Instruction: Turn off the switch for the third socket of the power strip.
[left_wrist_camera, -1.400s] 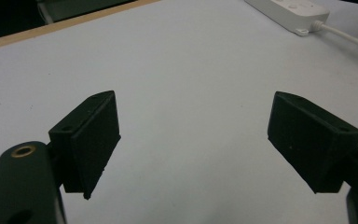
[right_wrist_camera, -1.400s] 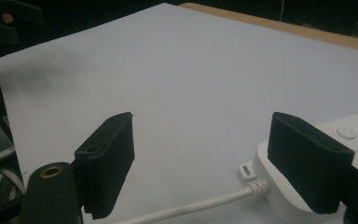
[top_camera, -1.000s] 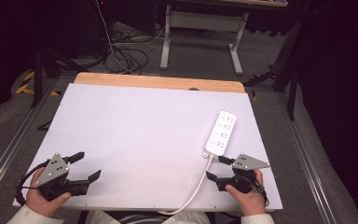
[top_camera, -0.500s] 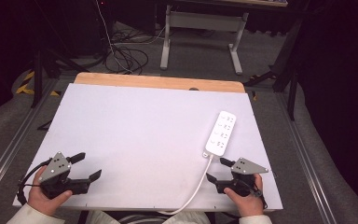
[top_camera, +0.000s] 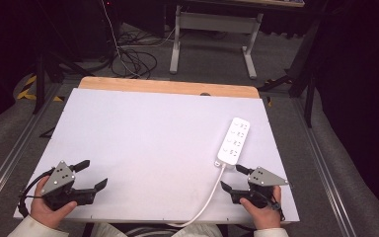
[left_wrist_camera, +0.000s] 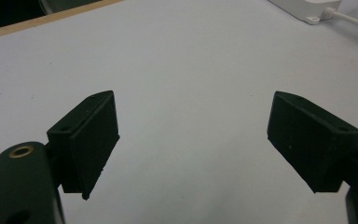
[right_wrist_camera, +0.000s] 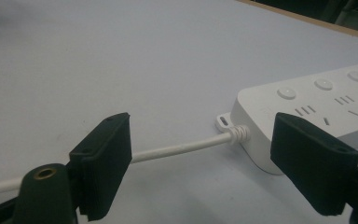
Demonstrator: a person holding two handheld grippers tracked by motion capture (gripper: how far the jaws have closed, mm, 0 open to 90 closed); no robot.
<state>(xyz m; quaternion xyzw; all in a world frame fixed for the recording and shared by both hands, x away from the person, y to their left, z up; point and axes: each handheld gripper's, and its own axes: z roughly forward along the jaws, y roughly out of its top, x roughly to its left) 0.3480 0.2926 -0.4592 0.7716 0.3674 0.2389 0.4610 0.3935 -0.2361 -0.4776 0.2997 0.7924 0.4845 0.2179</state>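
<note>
Little has moved since a second ago; the right gripper [top_camera: 236,178] has been drawn slightly back. A long, smooth white plastic power strip [top_camera: 234,140] is laid flat on the white table [top_camera: 148,138] near its right edge, its round cord [top_camera: 207,200] curling away. Both the right gripper and the left gripper [top_camera: 91,174] are held wide apart, their flat black jaws empty.

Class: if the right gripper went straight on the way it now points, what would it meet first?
Most likely the power strip: the right gripper is open, with the white cord running between its jaws to the strip's near end just ahead. Depth is uncertain.
</note>
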